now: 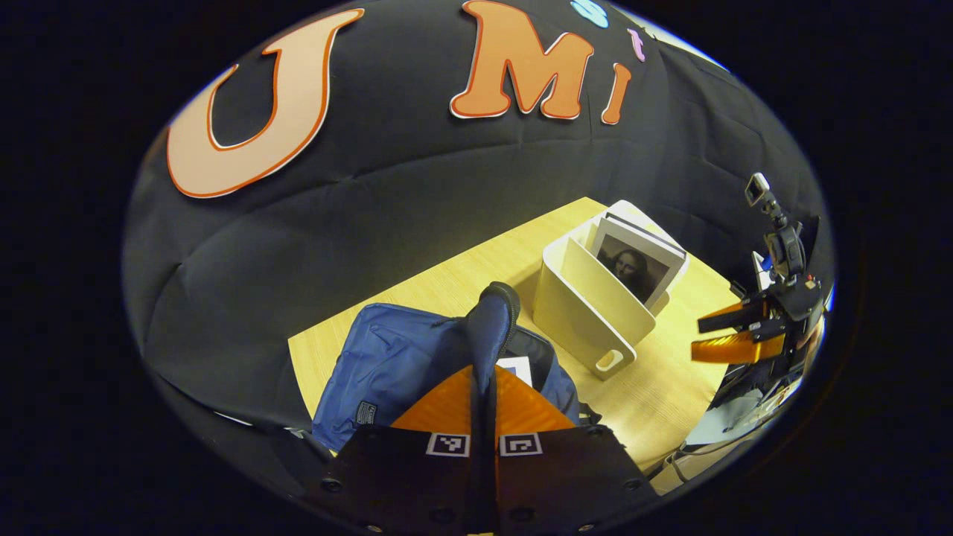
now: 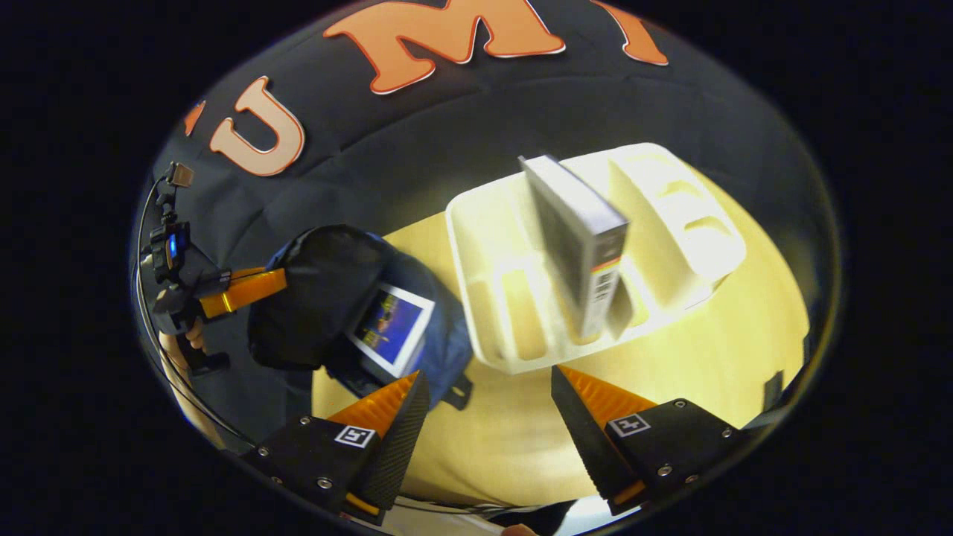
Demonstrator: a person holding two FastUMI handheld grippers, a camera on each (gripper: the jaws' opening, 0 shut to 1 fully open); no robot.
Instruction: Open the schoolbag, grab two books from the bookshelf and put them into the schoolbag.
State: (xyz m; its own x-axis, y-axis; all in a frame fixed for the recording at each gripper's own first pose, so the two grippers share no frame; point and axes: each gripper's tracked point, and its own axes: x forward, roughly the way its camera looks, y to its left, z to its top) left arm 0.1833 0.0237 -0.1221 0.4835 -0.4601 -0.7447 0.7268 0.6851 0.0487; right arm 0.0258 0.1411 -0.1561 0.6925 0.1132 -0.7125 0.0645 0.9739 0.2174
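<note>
The blue schoolbag lies on the wooden table. My left gripper is shut on its flap and holds it up. One book sits inside the open bag. A white bookshelf to the right of the bag holds a book with a portrait cover. In the right gripper view, my right gripper is open and holds nothing, just short of the bookshelf, where the grey book stands upright. The bag and its blue-covered book are to the left, with the left gripper on the raised flap.
A hand holds the left gripper at the far left. The right gripper hovers over the table's right edge. Bare tabletop lies in front of the shelf. The black cloth wall stands close behind the table.
</note>
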